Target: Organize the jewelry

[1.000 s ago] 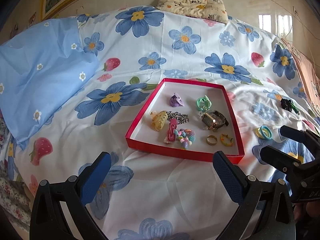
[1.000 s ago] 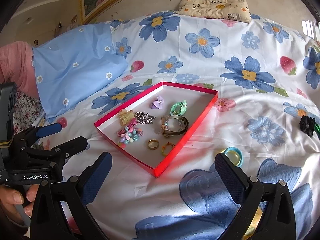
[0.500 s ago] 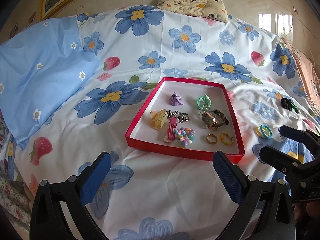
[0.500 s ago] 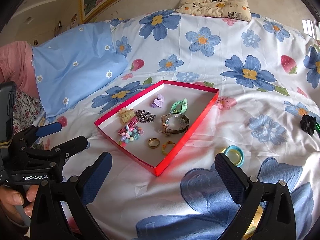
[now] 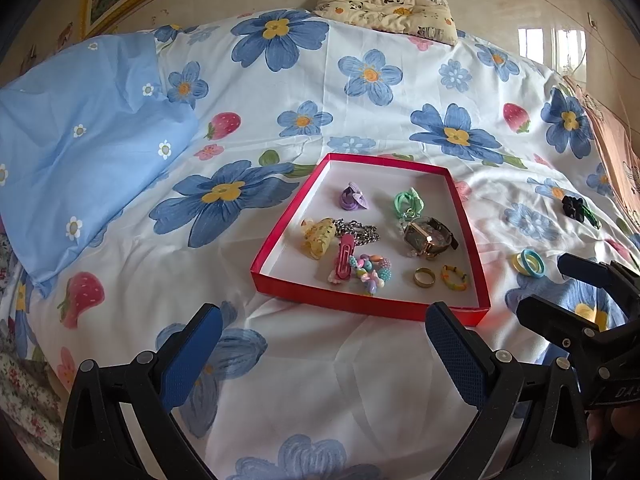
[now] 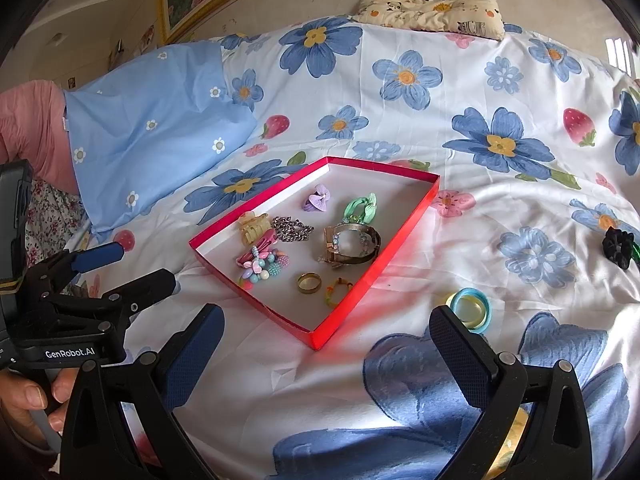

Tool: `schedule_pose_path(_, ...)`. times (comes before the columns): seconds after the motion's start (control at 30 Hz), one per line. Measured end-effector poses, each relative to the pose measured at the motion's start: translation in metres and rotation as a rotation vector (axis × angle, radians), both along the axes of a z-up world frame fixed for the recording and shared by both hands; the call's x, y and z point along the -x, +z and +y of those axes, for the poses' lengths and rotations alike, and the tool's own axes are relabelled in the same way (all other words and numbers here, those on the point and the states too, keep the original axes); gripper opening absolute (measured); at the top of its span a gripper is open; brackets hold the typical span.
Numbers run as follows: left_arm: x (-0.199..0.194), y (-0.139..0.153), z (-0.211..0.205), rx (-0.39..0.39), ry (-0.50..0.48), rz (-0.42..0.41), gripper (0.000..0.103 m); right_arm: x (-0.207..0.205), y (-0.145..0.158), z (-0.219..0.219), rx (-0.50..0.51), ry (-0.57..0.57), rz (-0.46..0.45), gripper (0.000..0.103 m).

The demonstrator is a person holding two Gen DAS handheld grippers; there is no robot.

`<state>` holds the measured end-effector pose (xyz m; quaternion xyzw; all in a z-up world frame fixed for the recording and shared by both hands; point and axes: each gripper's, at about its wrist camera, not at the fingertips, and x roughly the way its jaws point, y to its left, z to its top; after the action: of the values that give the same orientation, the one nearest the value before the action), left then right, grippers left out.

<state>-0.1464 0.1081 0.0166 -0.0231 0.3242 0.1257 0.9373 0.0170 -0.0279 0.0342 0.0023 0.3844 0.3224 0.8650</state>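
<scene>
**Jewelry tray on the bed, two pieces outside it**

A shallow red tray with a white floor lies on the flowered bedsheet. Inside it lie a purple bow clip, a green scrunchie, a wristwatch, a silver chain bracelet, a yellow claw clip, a pink hair clip, a beaded bracelet, a gold ring and a small yellow-orange ring.

Right of the tray, stacked blue and yellow hair ties lie on the sheet; farther right sits a black scrunchie. Nothing blocks the tray.

The left gripper and right gripper hover near the tray's front, fingers spread wide, empty. The left gripper's body reads "GenRobot.AI". A light-blue pillow lies left, a panda-print cushion at the head.
</scene>
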Motion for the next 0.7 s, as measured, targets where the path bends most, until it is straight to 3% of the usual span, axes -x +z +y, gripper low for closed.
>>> schedule_pose_path(0.7, -0.0021, -0.0018, 0.0004, 0.006, -0.002, 0.005, 0.102, -0.0008, 0.0004, 0.0039, -0.001, 0.012, 0.001, 0.103)
